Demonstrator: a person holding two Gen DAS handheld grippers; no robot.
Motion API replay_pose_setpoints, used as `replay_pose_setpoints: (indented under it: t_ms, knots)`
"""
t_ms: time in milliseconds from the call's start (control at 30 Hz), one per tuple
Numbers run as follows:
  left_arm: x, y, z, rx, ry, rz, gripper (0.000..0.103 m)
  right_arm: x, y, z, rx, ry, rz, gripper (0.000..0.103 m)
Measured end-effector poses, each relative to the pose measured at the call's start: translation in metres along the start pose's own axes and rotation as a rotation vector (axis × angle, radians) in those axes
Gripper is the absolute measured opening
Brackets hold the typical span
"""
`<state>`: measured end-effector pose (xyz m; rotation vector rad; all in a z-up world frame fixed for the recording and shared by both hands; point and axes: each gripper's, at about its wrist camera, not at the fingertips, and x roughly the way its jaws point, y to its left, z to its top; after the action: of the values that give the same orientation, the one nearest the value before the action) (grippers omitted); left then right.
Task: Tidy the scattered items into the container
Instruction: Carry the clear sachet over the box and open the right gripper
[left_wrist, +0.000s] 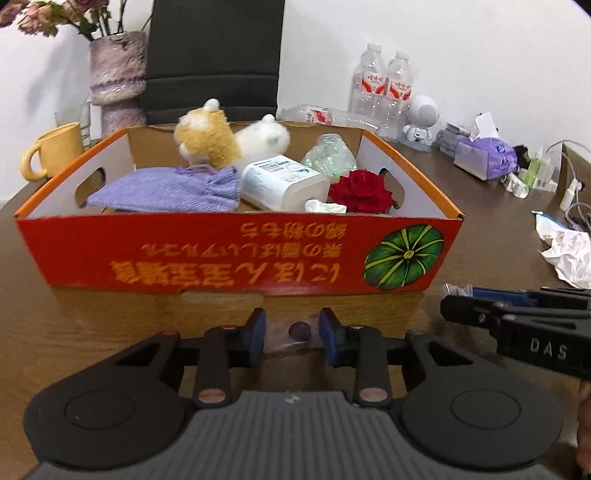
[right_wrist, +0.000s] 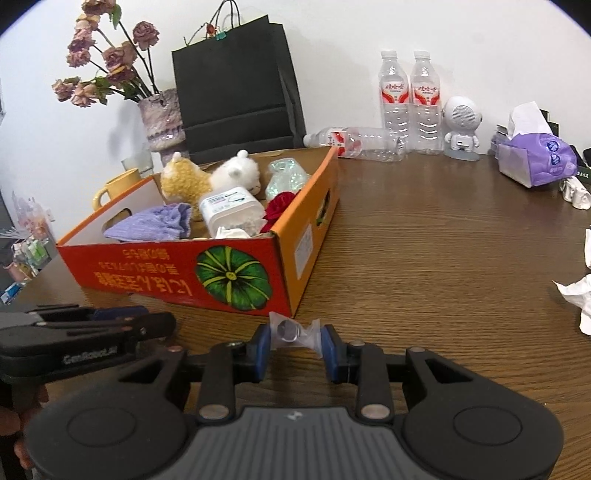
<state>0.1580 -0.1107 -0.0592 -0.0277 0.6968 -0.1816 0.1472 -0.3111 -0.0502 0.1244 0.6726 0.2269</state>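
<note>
The red and orange cardboard box (left_wrist: 221, 254) (right_wrist: 177, 273) stands on the wooden table and holds plush toys (left_wrist: 210, 136), a purple cloth (left_wrist: 166, 190), a white pack (left_wrist: 284, 181) and a red rose (left_wrist: 360, 190). My left gripper (left_wrist: 293, 334) is shut on a small clear packet with a dark disc (left_wrist: 299, 330), just in front of the box. My right gripper (right_wrist: 295, 341) is shut on a similar clear packet with a disc (right_wrist: 290, 330), near the box's front right corner. Each gripper shows from the side in the other's view (left_wrist: 517, 317) (right_wrist: 85, 328).
Crumpled white paper (left_wrist: 565, 251) (right_wrist: 580, 295) lies on the table to the right. Water bottles (right_wrist: 410, 107), a white robot figure (right_wrist: 461, 125), a purple tissue pack (right_wrist: 535, 158), a vase of dried flowers (right_wrist: 162, 118), a yellow mug (left_wrist: 55, 151) and a black bag (right_wrist: 236, 92) stand behind.
</note>
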Motion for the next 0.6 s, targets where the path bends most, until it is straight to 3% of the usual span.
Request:
replay_pose_setpoints:
  t_ms: [67, 400, 600]
  knots:
    - [-0.009, 0.004, -0.005, -0.009, -0.010, -0.009, 0.027, -0.001, 0.002, -0.001, -0.003, -0.004, 0.006, 0.029]
    - [-0.047, 0.031, -0.024, -0.040, -0.060, -0.002, 0.026, -0.007, 0.025, -0.007, -0.068, -0.026, 0.017, 0.029]
    - [-0.075, 0.045, -0.016, -0.047, -0.142, -0.006, 0.026, -0.022, 0.051, 0.000, -0.104, -0.062, 0.056, 0.029]
